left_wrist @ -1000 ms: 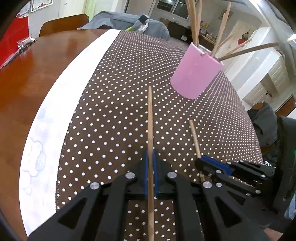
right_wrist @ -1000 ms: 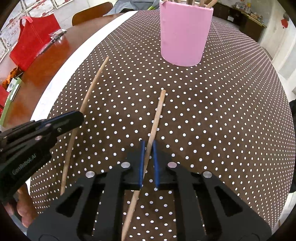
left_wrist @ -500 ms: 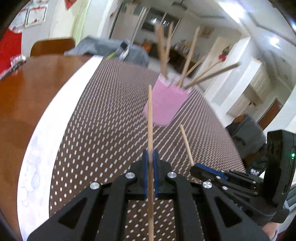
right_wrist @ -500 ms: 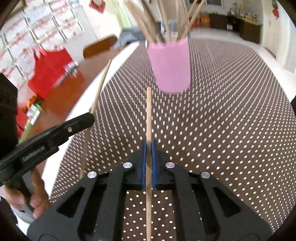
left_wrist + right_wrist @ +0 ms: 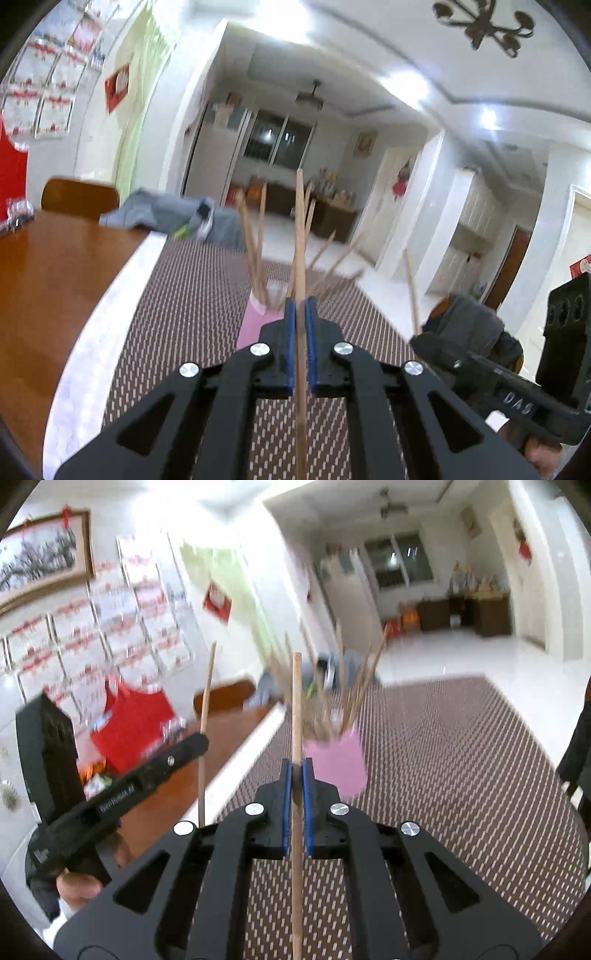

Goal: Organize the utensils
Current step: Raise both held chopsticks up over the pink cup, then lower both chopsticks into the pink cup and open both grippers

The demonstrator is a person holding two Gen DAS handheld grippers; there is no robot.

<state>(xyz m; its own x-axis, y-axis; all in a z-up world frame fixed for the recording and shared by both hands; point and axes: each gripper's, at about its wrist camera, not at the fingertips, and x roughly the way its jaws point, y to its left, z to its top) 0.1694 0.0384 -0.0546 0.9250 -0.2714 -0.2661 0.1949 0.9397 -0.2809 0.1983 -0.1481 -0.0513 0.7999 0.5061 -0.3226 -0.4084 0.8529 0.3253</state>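
My left gripper [image 5: 300, 308] is shut on a wooden chopstick [image 5: 300, 236] that points up and forward, lifted off the table. My right gripper [image 5: 296, 770] is shut on another wooden chopstick [image 5: 296, 701], also raised. A pink cup [image 5: 338, 762] holding several chopsticks stands ahead on the dotted brown tablecloth [image 5: 461, 760]; in the left wrist view the cup [image 5: 255, 325] sits just behind my fingers. The right gripper body [image 5: 491, 384] shows at the right of the left wrist view, and the left gripper body [image 5: 122, 801] at the left of the right wrist view.
The brown wooden table [image 5: 48, 280] lies left of the cloth, edged by a white strip [image 5: 99, 332]. A wooden chair [image 5: 79, 197] and grey clothing [image 5: 166, 218] are at the far end. A red bag [image 5: 133, 727] sits at left.
Both grippers have lifted and tilted upward with their chopsticks, from lying low over the cloth to raised; the views now show the room, and the pink cup looks lower and closer.
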